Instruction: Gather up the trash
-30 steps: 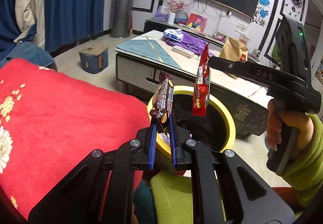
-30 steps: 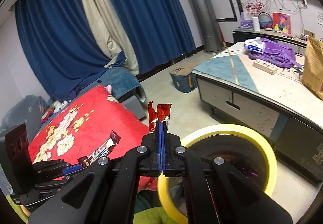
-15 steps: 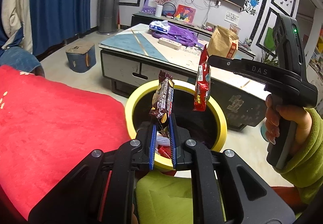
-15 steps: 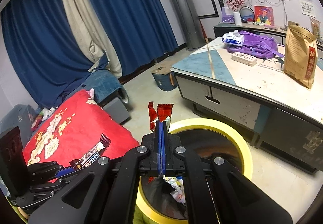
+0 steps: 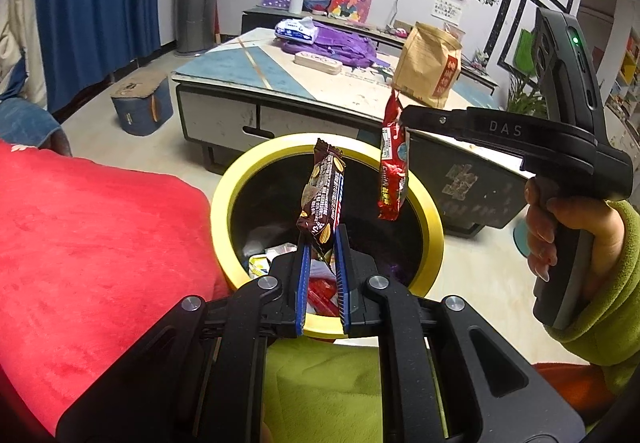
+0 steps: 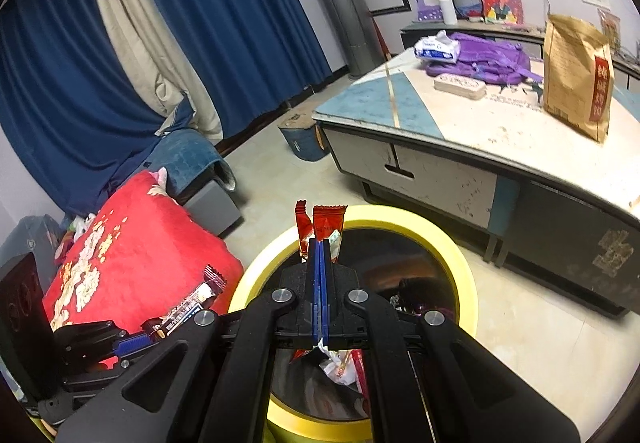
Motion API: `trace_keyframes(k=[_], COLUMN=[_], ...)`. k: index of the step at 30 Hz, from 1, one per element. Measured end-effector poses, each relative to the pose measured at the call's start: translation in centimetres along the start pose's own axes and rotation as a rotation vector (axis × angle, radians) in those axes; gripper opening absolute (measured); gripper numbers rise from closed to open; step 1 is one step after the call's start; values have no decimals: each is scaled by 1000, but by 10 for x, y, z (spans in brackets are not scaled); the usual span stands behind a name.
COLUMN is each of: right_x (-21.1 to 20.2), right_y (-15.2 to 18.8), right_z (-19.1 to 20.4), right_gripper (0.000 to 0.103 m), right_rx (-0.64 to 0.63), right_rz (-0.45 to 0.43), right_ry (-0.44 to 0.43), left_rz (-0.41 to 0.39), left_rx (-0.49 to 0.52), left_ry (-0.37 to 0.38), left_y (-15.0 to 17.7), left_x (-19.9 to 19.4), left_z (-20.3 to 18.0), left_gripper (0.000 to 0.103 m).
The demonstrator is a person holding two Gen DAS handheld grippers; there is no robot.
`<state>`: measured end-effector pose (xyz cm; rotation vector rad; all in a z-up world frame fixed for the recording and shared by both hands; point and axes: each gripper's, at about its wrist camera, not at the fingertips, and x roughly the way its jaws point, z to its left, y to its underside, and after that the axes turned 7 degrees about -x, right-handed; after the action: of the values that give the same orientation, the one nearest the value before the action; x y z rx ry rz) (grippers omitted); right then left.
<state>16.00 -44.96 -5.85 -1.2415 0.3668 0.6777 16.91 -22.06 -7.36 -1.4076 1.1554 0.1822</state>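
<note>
From the left wrist view, the left tool is clamped on the lower end of a brown snack wrapper, which stands up over the open mouth of the yellow-rimmed bin. Just to its right, the right tool reaches in from the side, pinched tight on a red wrapper that dangles above the bin, and a hand in a green sleeve grips its handle. Litter lies at the bottom of the bin. A red blanket sits on the left. Over to the right wrist view: the right tool has its blue pads pressed together with the red wrapper poking up between them, right above the yellow bin. Low left, the left tool holds the brown wrapper beside the bin's rim. Beyond stands the tabletop with a paper bag.
</note>
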Motion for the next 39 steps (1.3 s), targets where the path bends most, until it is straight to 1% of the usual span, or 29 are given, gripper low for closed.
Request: trace_keyframes(k=[4, 6, 8, 10, 11, 12, 13, 15, 17, 18, 20, 21, 22, 25, 29, 32, 34, 39], right_x=[4, 4, 2, -2, -4, -6, -8, -14, -20, -23, -31, -33, -35, -39, -42, -42, -44, -59], right_y=[3, 4, 4, 3, 3, 3, 2, 2, 3, 3, 5, 6, 8, 14, 27, 37, 44, 63], right_z=[-6, -8, -11, -12, -13, -13, -11, -8, 2, 6, 22, 27, 37, 65, 97, 121, 138, 178], right_gripper=[2, 6, 28, 36, 39, 41, 47, 56, 75, 79, 93, 95, 97, 97, 97, 97, 97, 97], right_rx=[23, 32, 45, 56, 56, 56, 53, 41, 13, 3, -24, -34, -54, -111, -134, -162, -199, -290], right_rz=[24, 27, 23, 7, 4, 1, -4, -15, -27, -34, -52, -56, -63, -62, -78, -84, -117, -250], right_ry=[2, 6, 10, 15, 20, 27, 34, 41, 66, 76, 76, 75, 71, 32, 18, 6, 11, 46], left_rz=[14, 19, 22, 19, 18, 15, 11, -2, -20, -37, -56, -65, -71, -104, -166, -215, -246, -312], left_rx=[18, 23, 20, 17, 16, 12, 2, -22, -41, -56, -83, -100, -110, -152, -227, -268, -282, -276], left_ry=[-3, -9, -13, -15, -21, -31, -35, -43, -67, -82, -103, -118, -128, -195, -279, -322, -342, -386], left_y=[1, 1, 2, 3, 3, 3, 3, 2, 2, 2, 3, 4, 5, 10, 18, 22, 26, 41], left_x=[8, 11, 13, 12, 12, 11, 8, 2, -5, -12, -22, -29, -34, -54, -87, -113, -128, -162], left_z=[-6, -7, -8, -7, -6, -5, -2, 4, 10, 16, 27, 33, 37, 55, 80, 93, 100, 107], left_gripper=[7, 10, 27, 32, 41, 47, 54, 61, 84, 87, 92, 92, 92, 92, 92, 92, 92, 92])
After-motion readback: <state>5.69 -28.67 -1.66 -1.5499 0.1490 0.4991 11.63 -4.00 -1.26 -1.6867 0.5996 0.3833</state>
